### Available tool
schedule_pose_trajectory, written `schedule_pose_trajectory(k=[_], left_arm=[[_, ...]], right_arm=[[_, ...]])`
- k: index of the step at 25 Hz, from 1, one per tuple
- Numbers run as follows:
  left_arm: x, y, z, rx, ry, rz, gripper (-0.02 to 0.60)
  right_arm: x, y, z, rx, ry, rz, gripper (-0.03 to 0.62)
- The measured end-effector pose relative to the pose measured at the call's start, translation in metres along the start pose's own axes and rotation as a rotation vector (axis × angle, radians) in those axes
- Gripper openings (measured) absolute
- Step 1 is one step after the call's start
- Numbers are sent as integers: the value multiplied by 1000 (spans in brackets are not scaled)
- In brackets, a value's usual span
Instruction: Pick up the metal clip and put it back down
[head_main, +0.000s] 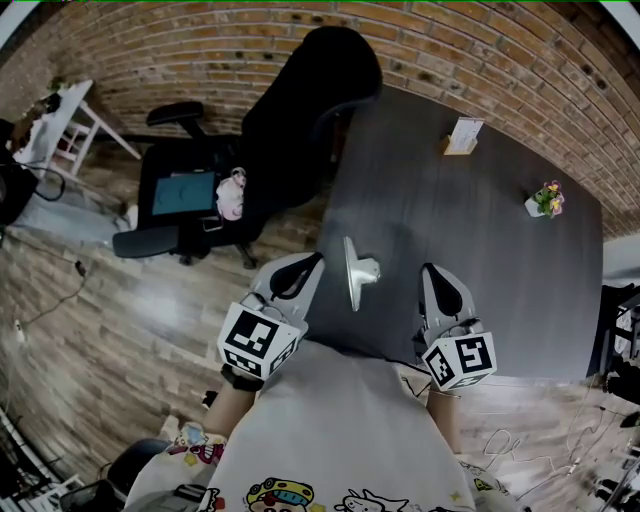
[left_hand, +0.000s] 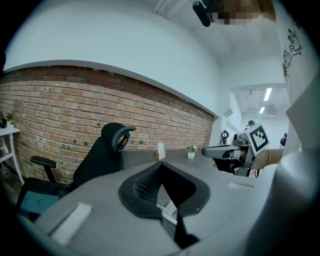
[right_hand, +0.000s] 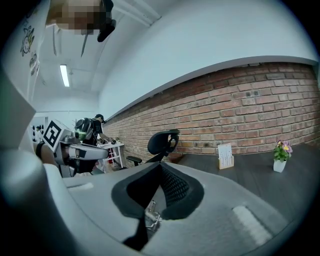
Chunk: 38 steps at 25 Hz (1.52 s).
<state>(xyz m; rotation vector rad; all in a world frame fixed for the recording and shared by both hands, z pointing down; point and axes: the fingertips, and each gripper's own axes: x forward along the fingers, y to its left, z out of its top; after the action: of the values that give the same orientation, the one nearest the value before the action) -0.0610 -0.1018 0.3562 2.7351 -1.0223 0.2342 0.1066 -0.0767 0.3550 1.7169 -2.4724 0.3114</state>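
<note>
Red brick wall (head_main: 200, 60) curves across the top of the head view, with brown wood-plank floor (head_main: 120, 330) at left. Dark grey rectangular surface (head_main: 500, 280) fills centre-right. Black high-back office chair (head_main: 290, 110) stands upper centre at the surface's left edge, with something teal on its seat. The person's light grey cartoon-print shirt (head_main: 340, 430) is at bottom centre. White side table (head_main: 70, 125) sits at the far upper left.

Left gripper (head_main: 312, 260), grey with a black-and-white marker cube, is lower centre-left and points up-frame over the near edge of the surface. In its own view (left_hand: 161, 164) the jaws are closed together with nothing pinched at the tips. Right gripper (head_main: 428, 270), same build, is lower centre-right. Its own view (right_hand: 159, 164) shows the jaws closed tip to tip, also empty. Each gripper shows in the other's view, off to the side.

Silver metal clip (head_main: 355, 272) rests on the surface between the two grippers, near the surface's near edge. It is just right of the left gripper's tip with a thin gap showing, and clearly apart from the right gripper.

Small wooden stand with a white card (head_main: 463, 135) is at the top of the surface. Small white pot of flowers (head_main: 545, 200) is at upper right.
</note>
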Motion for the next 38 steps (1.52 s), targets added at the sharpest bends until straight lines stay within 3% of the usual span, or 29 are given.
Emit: schedule_pose_trajectory(k=[15,38], left_arm=[[4,0,-3,-1,14,-9,14],[8,-6,-6,-10,10,20,14]], right_arm=[[1,-4,-6,57,19,-11,0],[2,-8,-10,55,27,21,0]])
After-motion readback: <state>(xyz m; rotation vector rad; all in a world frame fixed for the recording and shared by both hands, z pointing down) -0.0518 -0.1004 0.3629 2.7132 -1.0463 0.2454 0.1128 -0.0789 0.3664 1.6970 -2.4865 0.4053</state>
